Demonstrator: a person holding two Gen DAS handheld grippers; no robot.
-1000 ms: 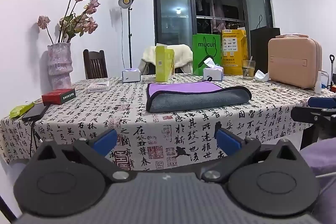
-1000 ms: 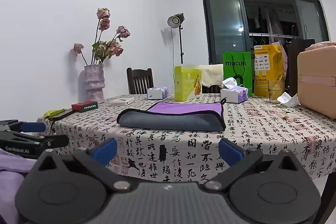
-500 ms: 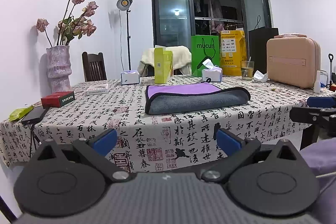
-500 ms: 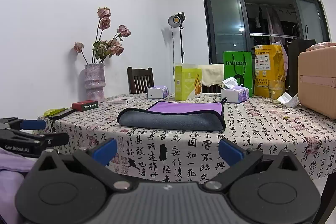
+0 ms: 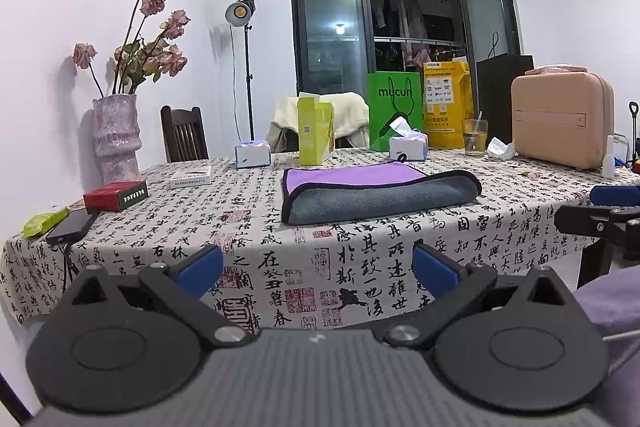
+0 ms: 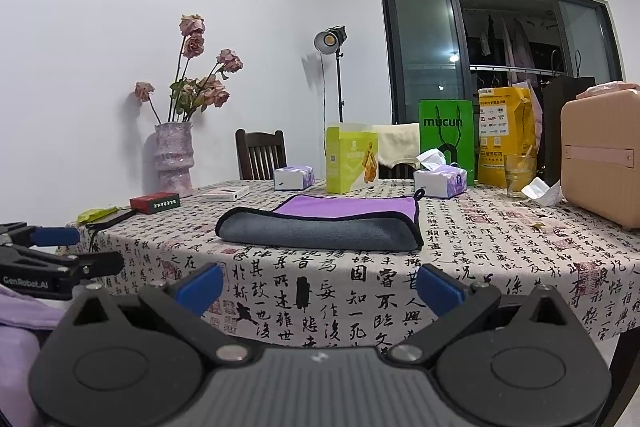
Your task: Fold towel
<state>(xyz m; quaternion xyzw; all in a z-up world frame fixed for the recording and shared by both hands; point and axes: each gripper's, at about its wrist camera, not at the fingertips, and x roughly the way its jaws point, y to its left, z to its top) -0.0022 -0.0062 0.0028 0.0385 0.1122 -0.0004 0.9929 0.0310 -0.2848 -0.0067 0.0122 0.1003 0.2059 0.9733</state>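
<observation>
A towel, grey outside and purple inside with black trim, lies folded over on the table, its grey fold toward me; it also shows in the right wrist view. My left gripper is open and empty, held off the table's front edge, well short of the towel. My right gripper is open and empty, also off the front edge. Each gripper shows at the side of the other's view: the right one and the left one.
The table has a calligraphy-print cloth. On it stand a vase of dried roses, a red box, a phone, tissue boxes, a yellow-green carton, a glass and a pink case. Chairs stand behind.
Both grippers have dropped slightly and stay open. The towel has not moved.
</observation>
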